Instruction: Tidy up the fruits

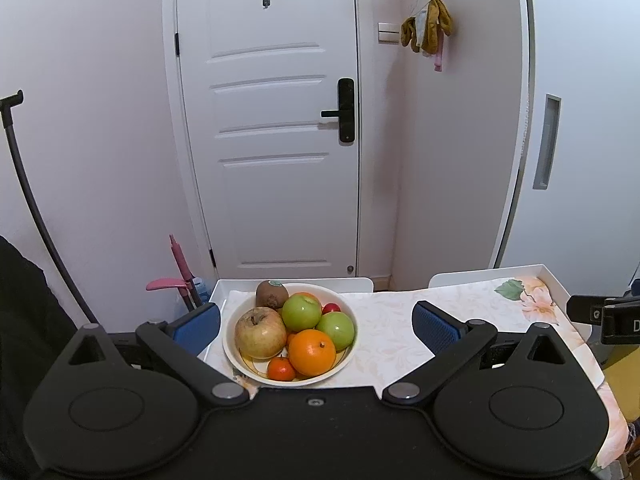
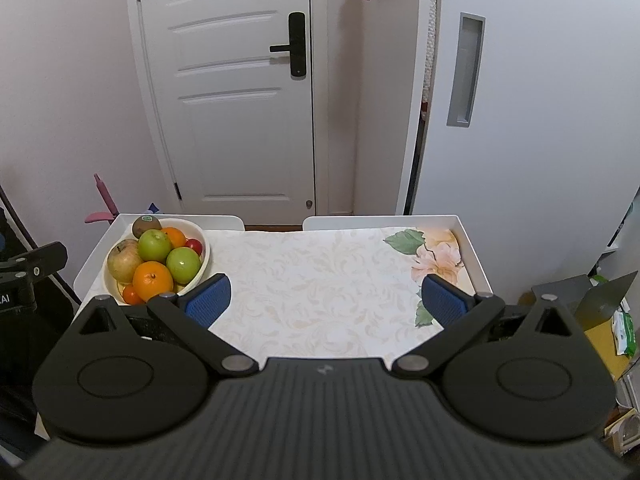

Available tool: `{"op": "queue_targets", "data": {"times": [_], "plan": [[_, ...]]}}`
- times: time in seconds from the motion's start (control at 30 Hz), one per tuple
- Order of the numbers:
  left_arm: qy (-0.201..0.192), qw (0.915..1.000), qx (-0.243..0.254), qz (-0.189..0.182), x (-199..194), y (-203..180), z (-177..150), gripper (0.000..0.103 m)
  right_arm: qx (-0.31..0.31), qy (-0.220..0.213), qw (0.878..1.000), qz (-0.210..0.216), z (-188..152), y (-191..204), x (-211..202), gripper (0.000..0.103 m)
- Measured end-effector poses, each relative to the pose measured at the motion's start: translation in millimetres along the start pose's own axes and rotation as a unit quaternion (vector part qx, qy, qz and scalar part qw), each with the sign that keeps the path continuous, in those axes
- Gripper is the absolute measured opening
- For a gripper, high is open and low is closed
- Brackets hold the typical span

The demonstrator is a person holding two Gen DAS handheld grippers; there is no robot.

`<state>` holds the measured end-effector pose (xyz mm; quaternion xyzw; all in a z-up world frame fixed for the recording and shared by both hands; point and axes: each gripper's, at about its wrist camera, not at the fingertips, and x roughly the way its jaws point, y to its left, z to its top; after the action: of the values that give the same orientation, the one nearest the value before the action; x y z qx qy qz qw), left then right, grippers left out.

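While the left wrist view looks down, the left claw (image 1: 316, 322) sits spread wide with nothing in it, its blue pads either side of the fruit bowl (image 1: 244, 362) on the bench (image 1: 400, 344). Bowl's got an orange (image 1: 312, 352), apples, a kiwi (image 1: 272, 294).

Right wrist view: right claw (image 2: 326, 300) also spread wide, empty, over bare floral cloth (image 2: 320, 280); bowl (image 2: 200, 268) sits at the bench's far-left corner.

bowl (image 1: 344, 364): glossy ceramic | tablecloth (image 2: 320, 280): matt patterned | door (image 1: 272, 120): smooth painted
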<state>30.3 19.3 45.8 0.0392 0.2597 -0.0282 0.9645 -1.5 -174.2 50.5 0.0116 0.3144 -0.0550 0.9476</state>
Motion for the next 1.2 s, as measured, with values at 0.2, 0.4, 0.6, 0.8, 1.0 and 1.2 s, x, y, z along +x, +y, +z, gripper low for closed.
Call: {"op": "queue_targets", "data": {"times": [0.2,0.4,0.6,0.8,1.0,1.2], "plan": [[0.004,1.0000,-0.001,0.003,0.0,-0.4,-0.3,0.103,0.002,0.002,1.000,0.002,-0.4,-3.6,0.7,0.103],[0.005,1.0000,0.001,0.004,-0.9,-3.9,0.3,0.103,0.002,0.005,1.000,0.005,-0.9,-5.4,0.5,0.103],[0.008,1.0000,0.001,0.004,-0.9,-4.6,0.5,0.103,0.004,0.008,1.000,0.007,-1.6,-6.8,0.8,0.103],[0.012,0.9999,0.001,0.004,-0.9,-6.9,-1.0,0.103,0.004,0.013,1.000,0.007,-3.3,-8.0,2.1,0.103],[0.015,0.9999,0.001,0.003,-0.1,-7.4,-0.7,0.103,0.006,0.019,1.000,0.006,-4.4,-8.8,4.7,0.103],[0.017,0.9998,-0.001,0.001,0.9,-7.0,-1.3,0.103,0.007,0.020,1.000,0.007,-4.4,-9.0,6.3,0.103]]}}
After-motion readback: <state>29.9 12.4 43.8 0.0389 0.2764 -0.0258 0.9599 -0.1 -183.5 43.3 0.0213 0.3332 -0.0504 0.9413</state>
